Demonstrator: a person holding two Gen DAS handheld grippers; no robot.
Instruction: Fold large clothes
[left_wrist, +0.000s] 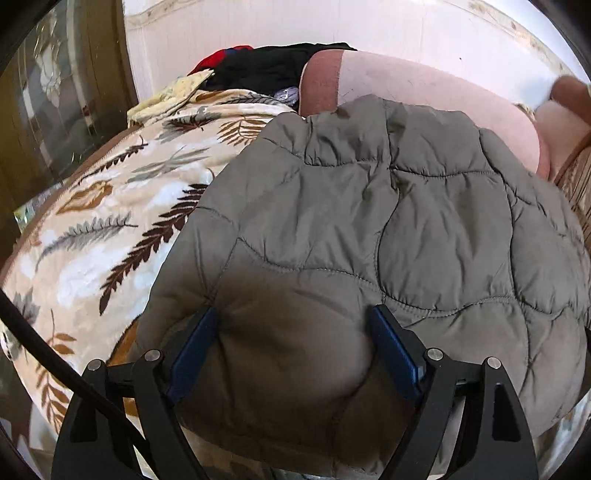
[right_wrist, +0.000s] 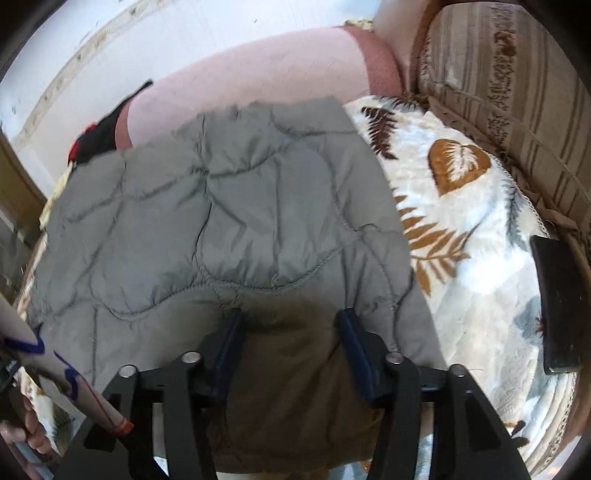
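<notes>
A: L gripper (left_wrist: 293, 325)?
B: Angled down, jaws wide, padded cloth bulging between the pads.
A: R gripper (right_wrist: 291, 326)?
B: Same tilt, narrower, pads pressing bunched cloth.

1. My right gripper (right_wrist: 288, 328) straddles the near edge of the grey quilted jacket (right_wrist: 221, 206), pads against a bulge of fabric (grip uncertain).
2. The jacket lies on a leaf-patterned blanket (right_wrist: 461, 229).
3. A dark phone (right_wrist: 561, 306) lies at right.

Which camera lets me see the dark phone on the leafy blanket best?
The right wrist view shows it best: the phone lies in plain sight at the right edge, on the blanket beside the grey jacket. The left wrist view shows jacket and blanket, but no phone at all.
</notes>
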